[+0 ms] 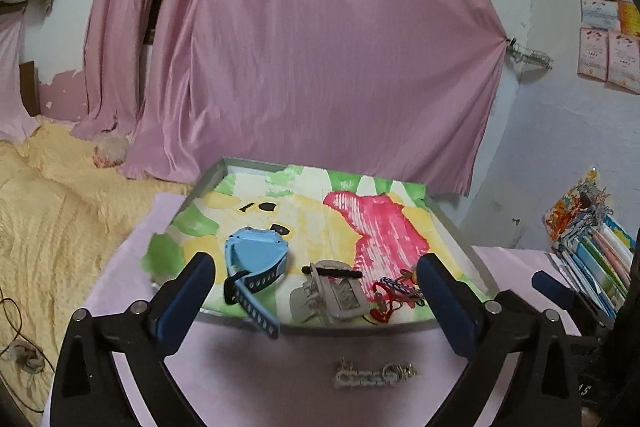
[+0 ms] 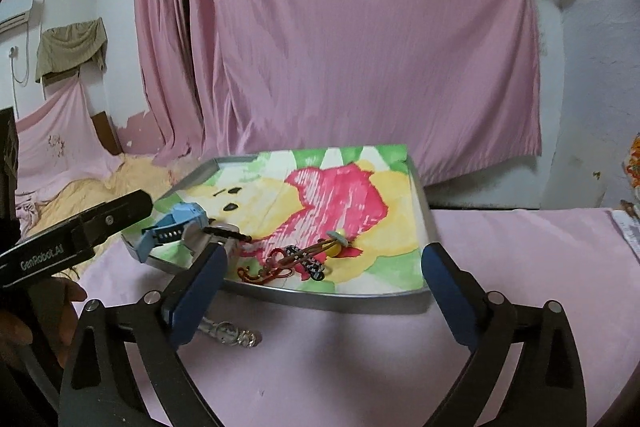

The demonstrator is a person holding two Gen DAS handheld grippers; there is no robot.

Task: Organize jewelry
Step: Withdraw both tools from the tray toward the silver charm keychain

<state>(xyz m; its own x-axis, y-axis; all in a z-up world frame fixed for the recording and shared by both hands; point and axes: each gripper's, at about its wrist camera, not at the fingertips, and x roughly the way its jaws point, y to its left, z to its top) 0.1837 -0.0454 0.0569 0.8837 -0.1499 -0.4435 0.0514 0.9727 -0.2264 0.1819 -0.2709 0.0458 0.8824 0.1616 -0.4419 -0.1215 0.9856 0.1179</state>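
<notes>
A metal tray [image 1: 460,235] lined with a painted sheet rests on pink cloth. A blue watch [image 1: 256,259], a white watch [image 1: 332,295] and red cord bracelets [image 1: 396,291] lie along its near edge. On the cloth in front of the tray lies a silver chain bracelet [image 1: 376,375]. My left gripper [image 1: 316,263] hovers open over the near edge, with nothing between its fingers. My right gripper [image 2: 324,255] is open and empty before the tray [image 2: 424,299], near the red cords and checkered band [image 2: 296,263]. The silver bracelet [image 2: 232,333] lies beside the right gripper's left finger.
A pink curtain [image 1: 320,47] hangs behind the tray. A yellow blanket [image 1: 60,207] spreads to the left, with a cable [image 1: 12,307] on it. Stacked books [image 1: 592,255] stand at the right. A hand [image 2: 60,307] holds the left gripper's body [image 2: 80,239].
</notes>
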